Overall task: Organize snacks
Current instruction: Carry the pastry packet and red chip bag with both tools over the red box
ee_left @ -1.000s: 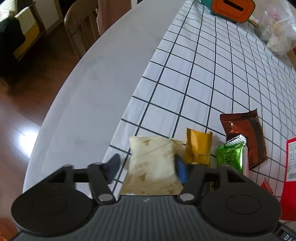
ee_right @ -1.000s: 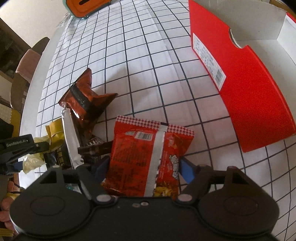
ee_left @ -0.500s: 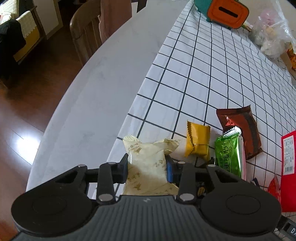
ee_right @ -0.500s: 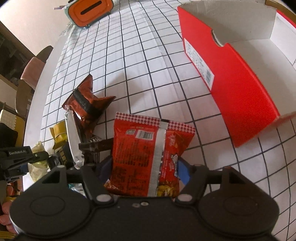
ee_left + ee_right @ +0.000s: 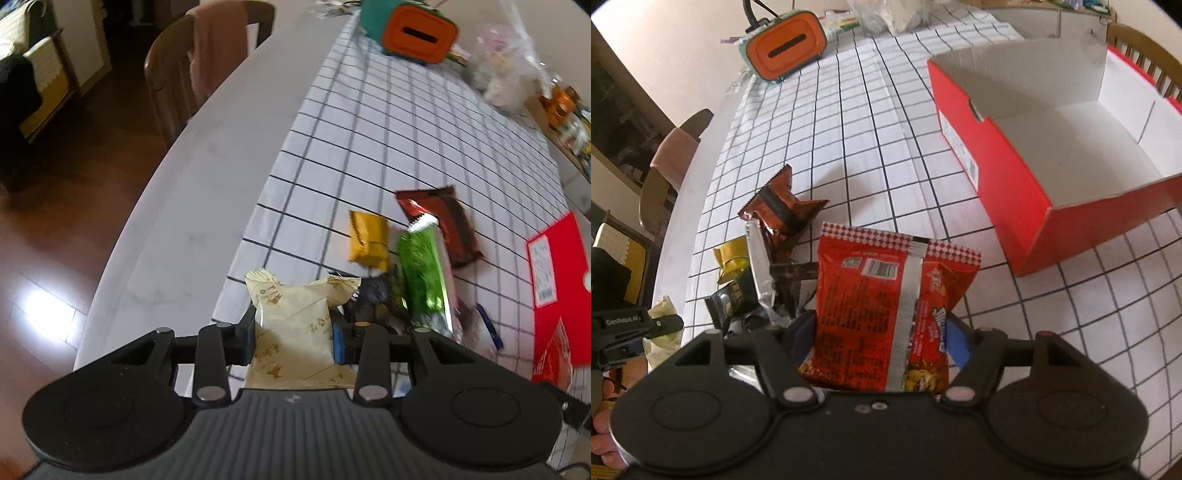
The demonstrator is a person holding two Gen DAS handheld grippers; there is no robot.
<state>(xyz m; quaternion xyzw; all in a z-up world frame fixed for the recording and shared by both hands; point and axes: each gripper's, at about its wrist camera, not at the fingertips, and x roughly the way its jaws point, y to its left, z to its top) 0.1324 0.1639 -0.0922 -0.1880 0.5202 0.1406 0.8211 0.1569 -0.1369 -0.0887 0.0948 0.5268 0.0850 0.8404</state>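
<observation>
My left gripper (image 5: pixel 294 328) is shut on a cream snack packet (image 5: pixel 295 306), held up off the checked tablecloth (image 5: pixel 369 140). My right gripper (image 5: pixel 881 336) is shut on a red snack bag (image 5: pixel 886 280), also lifted. The open red box (image 5: pixel 1008 177) with a white inside stands to the right of it, its corner (image 5: pixel 554 258) in the left wrist view. On the cloth lie a yellow packet (image 5: pixel 369 236), a green packet (image 5: pixel 423 277) and a brown packet (image 5: pixel 443 218), with dark wrappers beside them.
An orange and teal box (image 5: pixel 783 48) stands at the far end of the table, clear plastic bags (image 5: pixel 506 62) near it. A wooden chair (image 5: pixel 177 74) with a pink cloth stands at the table's left edge. Another chair back (image 5: pixel 1145 48) shows behind the red box.
The left jaws closed on the cream packet. Both grippers rose with their packets off the cloth, and more of the red box has come into view.
</observation>
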